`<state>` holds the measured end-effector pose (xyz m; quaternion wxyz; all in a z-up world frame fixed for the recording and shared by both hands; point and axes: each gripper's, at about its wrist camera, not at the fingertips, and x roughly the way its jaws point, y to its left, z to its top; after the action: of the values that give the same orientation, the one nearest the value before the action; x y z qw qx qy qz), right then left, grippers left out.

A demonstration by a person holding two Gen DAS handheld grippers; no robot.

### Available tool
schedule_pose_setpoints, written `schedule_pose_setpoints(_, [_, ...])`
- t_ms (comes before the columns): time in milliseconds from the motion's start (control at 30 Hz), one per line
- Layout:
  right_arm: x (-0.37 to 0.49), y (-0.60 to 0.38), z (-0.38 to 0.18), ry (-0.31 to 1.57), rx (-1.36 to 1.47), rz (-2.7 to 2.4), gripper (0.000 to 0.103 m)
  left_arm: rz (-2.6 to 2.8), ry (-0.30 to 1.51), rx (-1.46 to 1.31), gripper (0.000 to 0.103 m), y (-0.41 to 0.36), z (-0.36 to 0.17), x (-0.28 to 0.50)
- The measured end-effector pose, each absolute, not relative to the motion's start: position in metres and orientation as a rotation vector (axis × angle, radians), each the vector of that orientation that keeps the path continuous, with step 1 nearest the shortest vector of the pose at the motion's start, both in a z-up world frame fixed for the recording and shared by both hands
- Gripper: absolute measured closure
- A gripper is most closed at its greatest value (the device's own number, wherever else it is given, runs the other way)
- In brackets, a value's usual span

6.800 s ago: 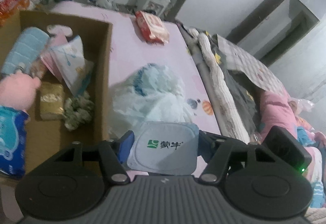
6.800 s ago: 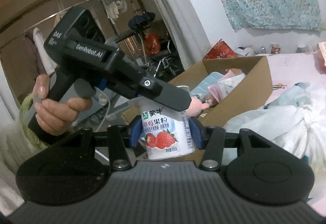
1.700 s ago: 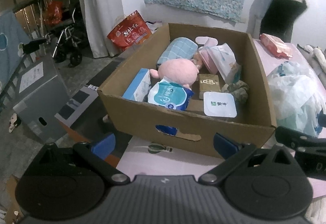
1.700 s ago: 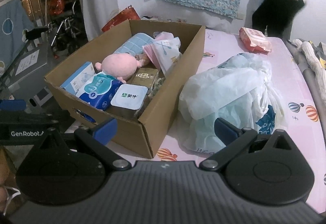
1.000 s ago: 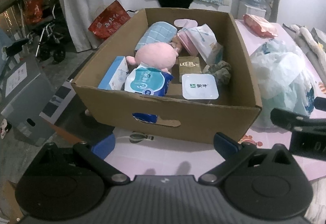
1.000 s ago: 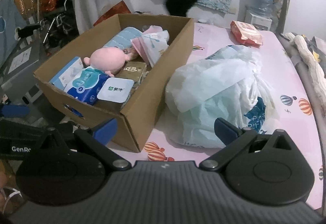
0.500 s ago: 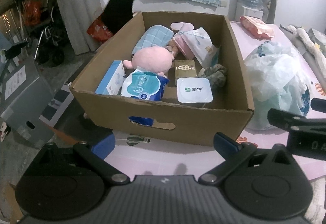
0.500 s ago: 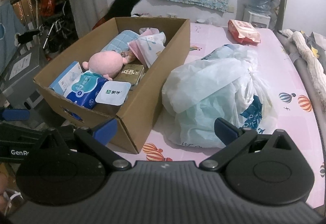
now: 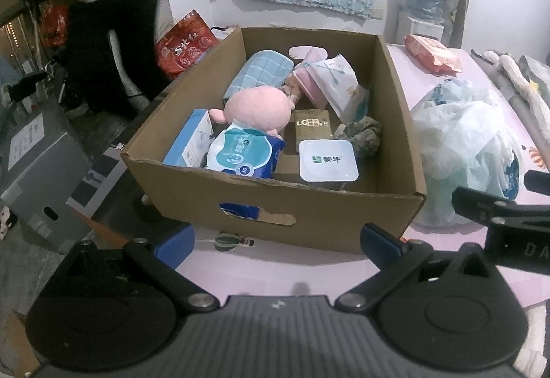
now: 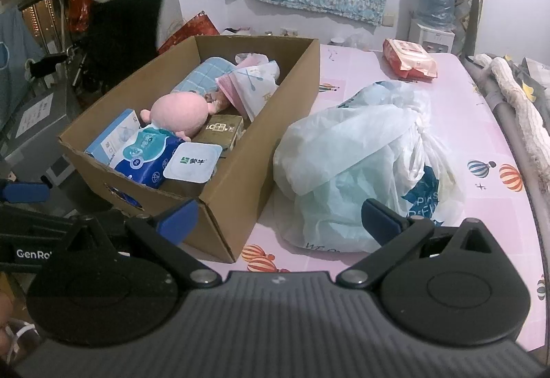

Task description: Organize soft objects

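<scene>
A cardboard box (image 9: 309, 209) (image 10: 240, 171) stands on the pink bed sheet. Inside lie a pink plush doll (image 9: 259, 108) (image 10: 180, 111), a blue tissue pack (image 9: 244, 154) (image 10: 144, 154), a white yogurt cup (image 9: 328, 159) (image 10: 192, 161), a blue towel roll (image 9: 259, 74), a gold pack (image 9: 312, 129) and paper packets (image 9: 330, 79). My left gripper (image 9: 277, 242) hangs open in front of the box's near wall, holding nothing. My right gripper (image 10: 278, 211) is open and empty too, over the box's near corner and a white plastic bag (image 10: 364, 158) (image 9: 467, 141).
A red snack pack (image 10: 409, 63) (image 9: 431, 53) lies at the far end of the bed. A person in a white top and dark trousers (image 10: 127, 0) stands at the far left. A red bag (image 9: 185, 46), a grey carton (image 9: 37, 158) and a water dispenser (image 10: 436, 10) ring the area.
Earlier each gripper held a yogurt cup; now both are open and empty, and one cup sits in the box. Both grippers have pulled back slightly. The person walked from right to left behind the box.
</scene>
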<state>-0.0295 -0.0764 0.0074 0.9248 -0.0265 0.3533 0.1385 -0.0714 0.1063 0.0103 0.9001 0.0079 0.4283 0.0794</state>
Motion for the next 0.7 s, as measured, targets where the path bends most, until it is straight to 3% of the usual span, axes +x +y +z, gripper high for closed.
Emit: schedule_pose_setpoints(700, [-0.021,-0.0772,0.0161,0.693,-0.053,0.259,0.001,0.191,0.86,-0.007,0.0,0.114,0.0159,-0.0622])
